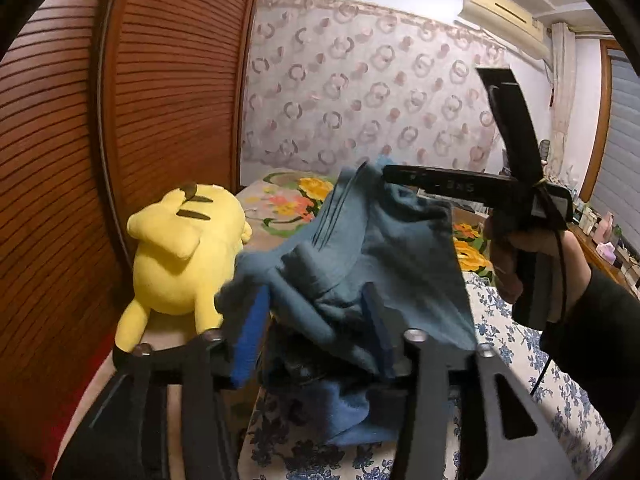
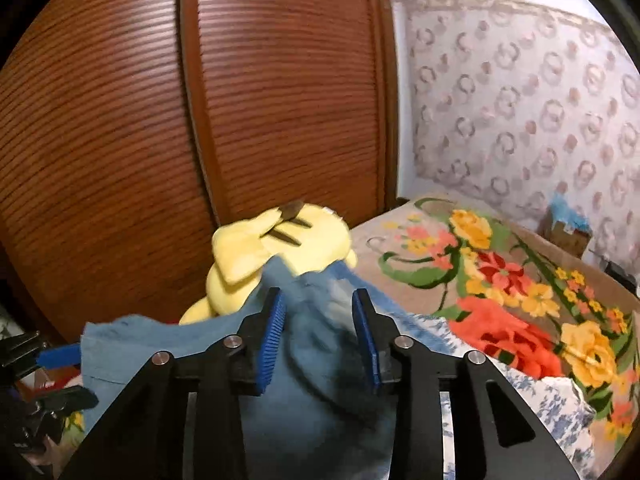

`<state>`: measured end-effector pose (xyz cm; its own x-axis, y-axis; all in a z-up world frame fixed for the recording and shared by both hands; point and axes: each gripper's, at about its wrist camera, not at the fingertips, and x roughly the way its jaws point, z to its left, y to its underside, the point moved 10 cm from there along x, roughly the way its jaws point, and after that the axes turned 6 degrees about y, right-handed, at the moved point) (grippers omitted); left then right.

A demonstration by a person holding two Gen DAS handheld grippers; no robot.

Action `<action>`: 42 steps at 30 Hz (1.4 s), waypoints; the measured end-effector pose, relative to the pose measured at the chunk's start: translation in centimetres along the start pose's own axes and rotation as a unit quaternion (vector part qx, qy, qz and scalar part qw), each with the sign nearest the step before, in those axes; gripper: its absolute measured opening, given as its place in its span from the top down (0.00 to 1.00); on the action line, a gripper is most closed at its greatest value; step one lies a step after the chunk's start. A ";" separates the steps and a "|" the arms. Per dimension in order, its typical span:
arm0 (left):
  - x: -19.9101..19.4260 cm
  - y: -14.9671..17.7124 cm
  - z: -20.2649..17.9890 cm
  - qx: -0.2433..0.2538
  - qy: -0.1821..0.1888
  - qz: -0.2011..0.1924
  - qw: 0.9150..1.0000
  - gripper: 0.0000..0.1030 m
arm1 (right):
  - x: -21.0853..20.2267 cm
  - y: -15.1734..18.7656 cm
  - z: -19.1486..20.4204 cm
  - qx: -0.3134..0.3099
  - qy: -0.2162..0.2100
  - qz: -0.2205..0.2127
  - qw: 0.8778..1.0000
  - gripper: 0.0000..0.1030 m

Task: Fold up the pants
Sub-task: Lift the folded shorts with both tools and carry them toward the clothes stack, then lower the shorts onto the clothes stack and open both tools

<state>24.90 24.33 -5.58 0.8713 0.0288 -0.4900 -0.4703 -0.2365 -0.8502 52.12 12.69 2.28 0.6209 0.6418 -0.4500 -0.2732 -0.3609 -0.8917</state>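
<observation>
Left wrist view: the left gripper (image 1: pixel 316 328) stands spread, its blue pads apart, with the teal pants (image 1: pixel 360 248) heaped between and just ahead of them on the floral bedsheet (image 1: pixel 520 344); whether cloth is pinched I cannot tell. A yellow plush toy (image 1: pixel 184 256) sits left of the jaws. To the right, a hand (image 1: pixel 532 268) holds the right gripper (image 1: pixel 400 174), touching the fabric's raised edge. Right wrist view: the right gripper (image 2: pixel 320 336) is spread, pads clear of the pants (image 2: pixel 316 384) beneath. Judging by this, a fold has just been laid; next comes regripping an edge. No containers appear.
</observation>
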 end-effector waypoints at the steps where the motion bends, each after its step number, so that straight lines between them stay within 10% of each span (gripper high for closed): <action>1: -0.2 -0.2 -0.1 0.002 0.000 -0.004 1.000 0.47 | -0.4 -0.2 -0.3 0.001 0.005 -0.006 1.000 0.63; 22: -0.6 2.3 -2.9 0.037 -0.003 0.031 0.999 0.46 | -5.7 4.4 0.6 0.002 0.053 0.024 0.998 0.61; 36: -3.5 3.8 -9.3 0.083 0.045 0.032 0.995 0.46 | -18.2 11.0 2.0 0.071 0.090 0.012 0.993 0.61; 42: -4.9 4.9 -13.5 0.105 0.085 0.028 0.990 0.25 | -25.2 13.9 2.0 0.103 0.128 -0.001 0.986 0.60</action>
<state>20.19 9.89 -4.71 0.8452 -0.1464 -0.5140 -0.5227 -0.0261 -0.8521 31.16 -7.17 1.10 0.7798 0.4404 -0.4449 -0.3988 -0.1983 -0.8953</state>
